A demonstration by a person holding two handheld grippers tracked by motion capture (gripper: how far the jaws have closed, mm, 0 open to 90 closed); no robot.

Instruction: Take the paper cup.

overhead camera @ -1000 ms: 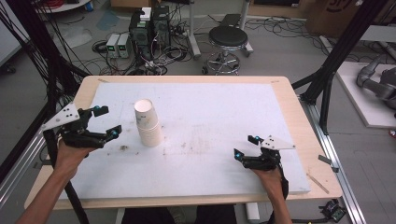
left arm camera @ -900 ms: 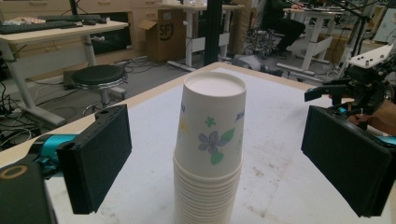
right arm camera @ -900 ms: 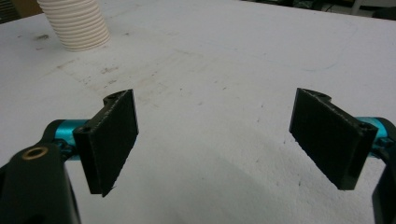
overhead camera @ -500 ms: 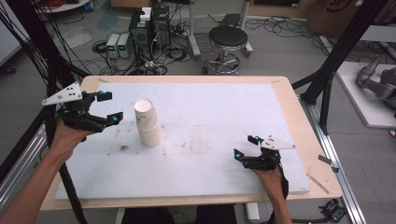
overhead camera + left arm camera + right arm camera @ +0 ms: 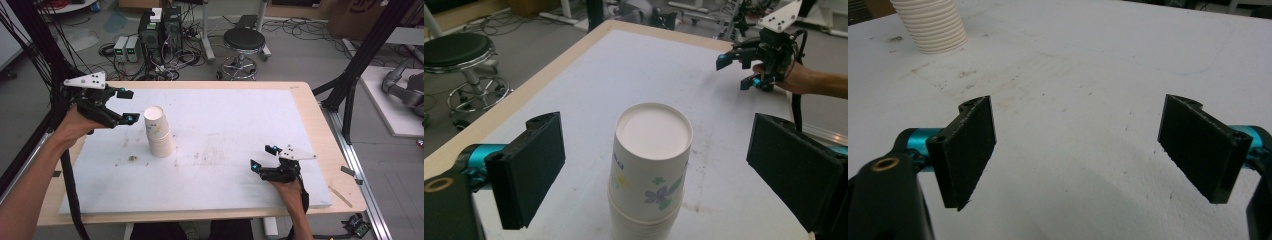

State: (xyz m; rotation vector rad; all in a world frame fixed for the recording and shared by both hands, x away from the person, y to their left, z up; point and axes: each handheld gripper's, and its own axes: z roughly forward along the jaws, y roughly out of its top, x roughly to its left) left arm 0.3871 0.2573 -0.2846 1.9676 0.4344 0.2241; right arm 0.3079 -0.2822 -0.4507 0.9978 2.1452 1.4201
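I have the left hand-held gripper [image 5: 129,106] spread wide and empty beside the stack of upside-down white paper cups with a floral print [image 5: 158,132], which stands toward the left of the white-topped wooden bench [image 5: 300,90]; to do this well I judge I should centre the jaws on the top cup alone and close gently so the thin wall does not crush. The right hand-held gripper [image 5: 263,157] rests spread and empty, well apart. The cups are nested bottoms-up, so I cannot see inside them.

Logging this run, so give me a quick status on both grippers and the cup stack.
Left gripper open, raised beside cup stack, not touching. Right gripper open, low over white mat. Stack upside down; nothing in the way.
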